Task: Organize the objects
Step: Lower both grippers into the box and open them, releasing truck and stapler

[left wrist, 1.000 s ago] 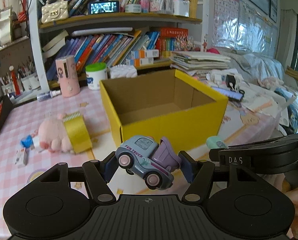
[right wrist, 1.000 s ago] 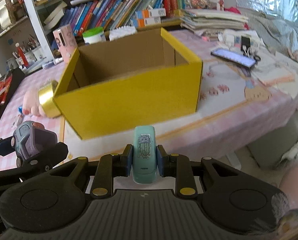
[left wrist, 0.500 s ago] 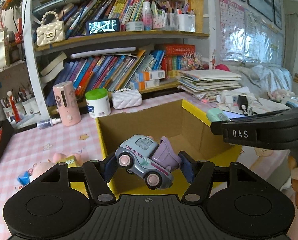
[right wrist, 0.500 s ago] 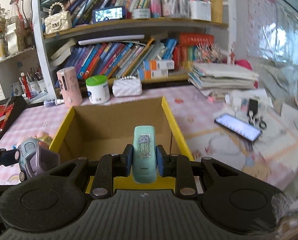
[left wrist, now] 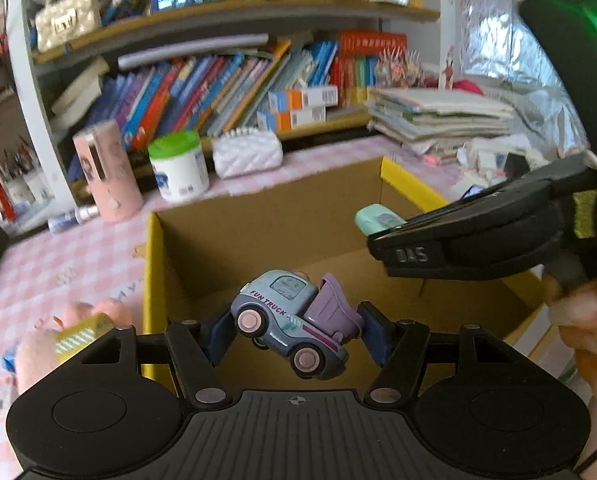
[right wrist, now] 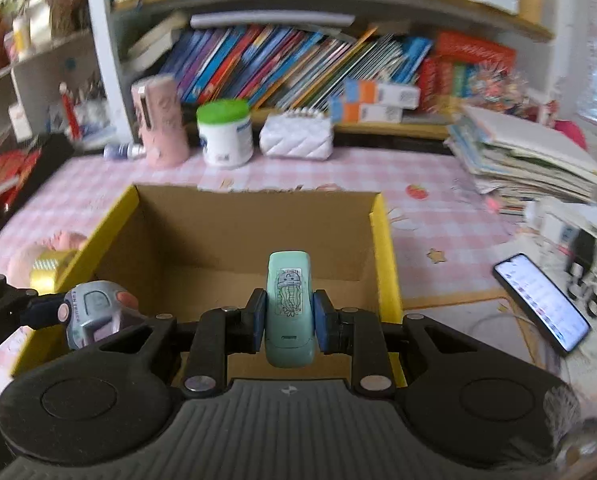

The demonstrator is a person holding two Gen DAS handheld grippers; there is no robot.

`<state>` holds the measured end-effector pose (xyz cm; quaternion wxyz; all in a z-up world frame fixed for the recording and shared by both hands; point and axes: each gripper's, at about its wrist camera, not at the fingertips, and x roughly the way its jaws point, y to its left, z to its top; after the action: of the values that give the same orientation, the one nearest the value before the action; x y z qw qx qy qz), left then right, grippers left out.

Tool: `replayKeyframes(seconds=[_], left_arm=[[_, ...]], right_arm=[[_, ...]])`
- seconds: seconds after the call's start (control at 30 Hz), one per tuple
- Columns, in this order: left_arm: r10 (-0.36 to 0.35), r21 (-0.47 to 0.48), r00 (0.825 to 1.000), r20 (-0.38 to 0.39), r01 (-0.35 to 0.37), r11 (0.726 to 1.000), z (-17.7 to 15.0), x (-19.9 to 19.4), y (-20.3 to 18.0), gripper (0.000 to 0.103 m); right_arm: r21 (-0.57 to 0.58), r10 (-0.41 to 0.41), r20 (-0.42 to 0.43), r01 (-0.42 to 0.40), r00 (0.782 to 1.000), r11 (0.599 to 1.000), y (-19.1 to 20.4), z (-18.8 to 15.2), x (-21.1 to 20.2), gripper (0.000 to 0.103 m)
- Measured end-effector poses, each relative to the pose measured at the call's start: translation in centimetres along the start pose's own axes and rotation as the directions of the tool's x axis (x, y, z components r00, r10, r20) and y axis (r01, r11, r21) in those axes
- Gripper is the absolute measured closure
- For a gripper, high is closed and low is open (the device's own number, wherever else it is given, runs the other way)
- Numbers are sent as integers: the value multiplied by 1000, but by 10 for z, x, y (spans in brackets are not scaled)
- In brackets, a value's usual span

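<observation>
both loads hang over the open mouth of the yellow cardboard box point(right wrist: 382, 248), which sits on the pink checked tabletop point(right wrist: 438, 184) with a bare brown floor inside. the left gripper point(left wrist: 294, 330) is pinching the toy truck point(left wrist: 288, 322) across its nose and tipper, the truck tilted nose-up between the blue pads, just inside the box's near left corner. the right gripper point(right wrist: 288, 320) is pressed tight on the mint-green case point(right wrist: 289, 306), held upright by its flat sides, above the near edge toward the right wall. to do the drop well, i would judge it best to bring each piece lower into the box before parting the jaws, and to let them go apart from each other so they do not knock together; the truck's round wheels may let it roll on the smooth card floor, so setting it wheels-down matters. the truck looks like hard glossy plastic, grey-blue with a lilac bed and pink hubs; the case is smooth, rounded at its ends, with a jellyfish sticker. a plush toy point(left wrist: 38, 344) and gold tape roll point(right wrist: 50, 270) still lie outside the box's left wall.
</observation>
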<state>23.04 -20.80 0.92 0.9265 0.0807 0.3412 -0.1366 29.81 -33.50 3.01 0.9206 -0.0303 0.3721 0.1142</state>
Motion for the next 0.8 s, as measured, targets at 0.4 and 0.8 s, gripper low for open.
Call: replayKeyframes(seconds=[0.4, 0.8], left_arm=[[-7, -18, 992, -130, 5, 1000, -1, 32, 1, 37], [1, -25, 987, -159, -5, 1000, -1, 42, -1, 37]], right_arm=[[-109, 46, -198, -68, 979, 992, 3, 3, 60, 80], [-123, 67, -287, -106, 956, 987, 6, 3, 69, 80]])
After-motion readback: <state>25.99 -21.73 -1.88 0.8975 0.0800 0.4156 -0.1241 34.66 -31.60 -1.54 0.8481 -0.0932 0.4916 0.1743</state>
